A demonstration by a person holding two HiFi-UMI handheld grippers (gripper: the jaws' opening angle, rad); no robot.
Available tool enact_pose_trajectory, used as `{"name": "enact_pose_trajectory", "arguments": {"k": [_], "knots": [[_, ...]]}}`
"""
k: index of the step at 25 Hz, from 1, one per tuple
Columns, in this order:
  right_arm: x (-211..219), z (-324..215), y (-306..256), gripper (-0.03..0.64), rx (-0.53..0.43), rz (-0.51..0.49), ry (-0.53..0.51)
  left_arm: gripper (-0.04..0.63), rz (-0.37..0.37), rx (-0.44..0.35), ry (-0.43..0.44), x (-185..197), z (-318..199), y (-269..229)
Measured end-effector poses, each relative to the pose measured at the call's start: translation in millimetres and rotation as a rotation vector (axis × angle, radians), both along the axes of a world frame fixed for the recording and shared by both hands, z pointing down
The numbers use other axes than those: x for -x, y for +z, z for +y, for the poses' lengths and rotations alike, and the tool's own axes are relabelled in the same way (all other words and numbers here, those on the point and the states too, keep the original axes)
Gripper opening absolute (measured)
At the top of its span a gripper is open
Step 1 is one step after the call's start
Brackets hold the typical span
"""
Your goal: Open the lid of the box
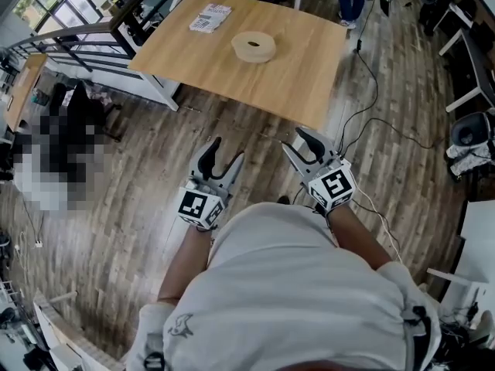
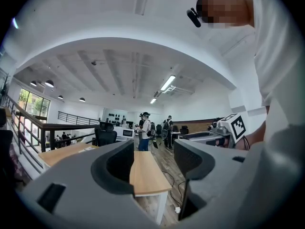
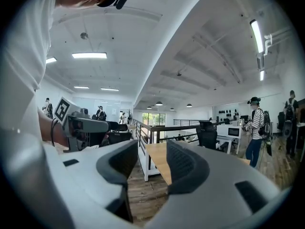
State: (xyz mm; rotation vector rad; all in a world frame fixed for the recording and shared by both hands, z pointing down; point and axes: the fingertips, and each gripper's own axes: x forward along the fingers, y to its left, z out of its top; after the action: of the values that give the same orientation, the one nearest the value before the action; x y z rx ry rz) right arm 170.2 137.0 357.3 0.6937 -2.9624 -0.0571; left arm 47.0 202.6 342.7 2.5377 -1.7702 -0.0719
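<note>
A round tan box (image 1: 254, 46) with its lid on sits on the wooden table (image 1: 309, 68), far ahead of both grippers. Held low over the wooden floor near my body, my left gripper (image 1: 227, 151) has its jaws apart and empty. My right gripper (image 1: 298, 140) is beside it, also open with nothing between the jaws. In the left gripper view the gripper (image 2: 153, 156) points level at the table's end (image 2: 147, 178); the box is not seen there. In the right gripper view the gripper (image 3: 151, 165) points toward a table edge and a railing.
A white printed packet (image 1: 210, 18) lies on the table's far left part. Cables (image 1: 363, 107) trail over the floor right of the table. A metal railing (image 1: 77, 49) runs at the left, a dark chair (image 1: 469, 130) stands at the right. People (image 2: 144, 130) stand far off.
</note>
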Motion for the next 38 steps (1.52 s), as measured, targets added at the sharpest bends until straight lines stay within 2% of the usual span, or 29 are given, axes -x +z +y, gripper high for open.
{"name": "enact_pose_trajectory", "arguments": {"k": [5,13,22,30,38], "knots": [[-22,-36,3,0.195,0.017,0.01,-0.028,0.252,0.006,0.004,-0.01,-22,-38,0],[-48,-75,5,0.195,0.035,-0.033,-0.024,0.252,0.006,0.028,-0.007,-48,-77,9],[-55,-105,9,0.195,0.057,-0.045,-0.02,0.252,0.01,0.04,0.014,-61,-112,8],[-45,-132,17,0.195,0.06,-0.038,0.012,0.253,0.014,0.025,0.046,-49,-149,10],[-6,-181,21,0.193,0.064,-0.043,0.11,0.253,0.023,0.024,0.164,-5,-209,16]]}}
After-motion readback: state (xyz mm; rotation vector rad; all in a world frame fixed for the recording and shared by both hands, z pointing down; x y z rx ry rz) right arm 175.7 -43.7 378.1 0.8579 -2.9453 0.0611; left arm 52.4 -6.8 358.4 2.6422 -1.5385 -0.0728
